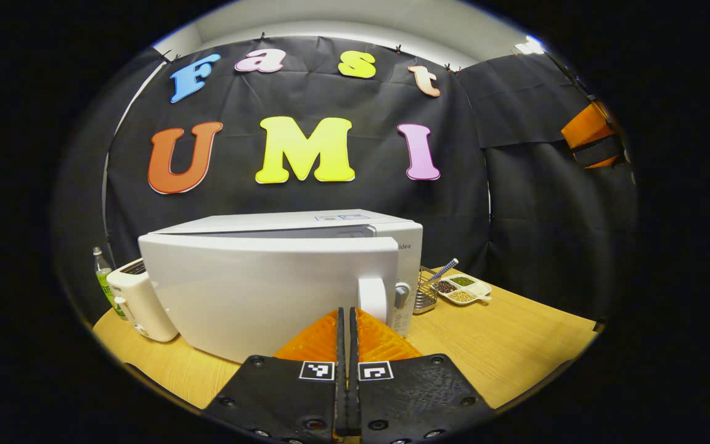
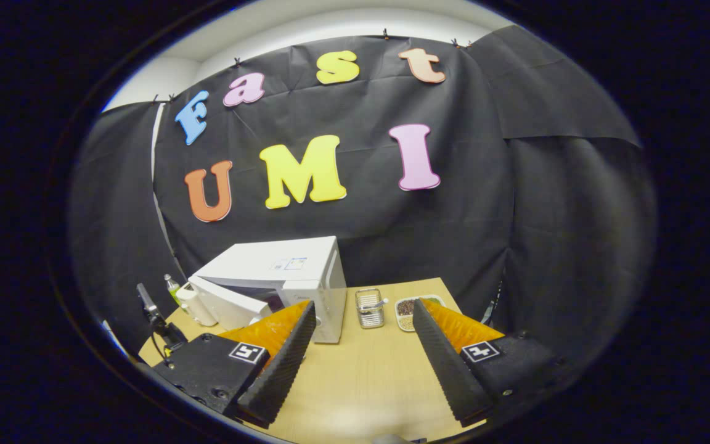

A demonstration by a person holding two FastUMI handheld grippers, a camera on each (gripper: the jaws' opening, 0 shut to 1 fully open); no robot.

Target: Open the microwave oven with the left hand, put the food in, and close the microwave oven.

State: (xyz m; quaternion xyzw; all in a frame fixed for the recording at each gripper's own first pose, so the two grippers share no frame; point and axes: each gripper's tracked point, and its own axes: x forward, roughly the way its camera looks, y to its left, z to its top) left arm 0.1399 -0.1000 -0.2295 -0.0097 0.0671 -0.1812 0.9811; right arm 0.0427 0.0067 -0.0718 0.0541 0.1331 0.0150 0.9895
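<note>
The white microwave [image 1: 306, 223] stands on the wooden table [image 1: 515, 333] with its door [image 1: 256, 290] swung partly open toward me. In the left gripper view my left gripper [image 1: 347, 311] is shut with nothing between its fingers. Its tips sit just in front of the door's free edge, beside the white handle [image 1: 372, 299]. A divided dish of grains [image 1: 463, 288] lies to the right of the microwave. In the right gripper view my right gripper [image 2: 365, 303] hangs open and empty above the table [image 2: 361, 382], with the microwave [image 2: 281, 265] ahead on its left and the door [image 2: 232, 305] ajar.
A white toaster [image 1: 142, 302] and a small bottle [image 1: 103, 277] stand left of the microwave. A wire basket [image 1: 426, 296] holding a utensil sits between the microwave and the dish. An orange and black object [image 1: 592, 135] hangs at the upper right. The basket [image 2: 369, 308] and dish [image 2: 405, 306] lie between my right fingers.
</note>
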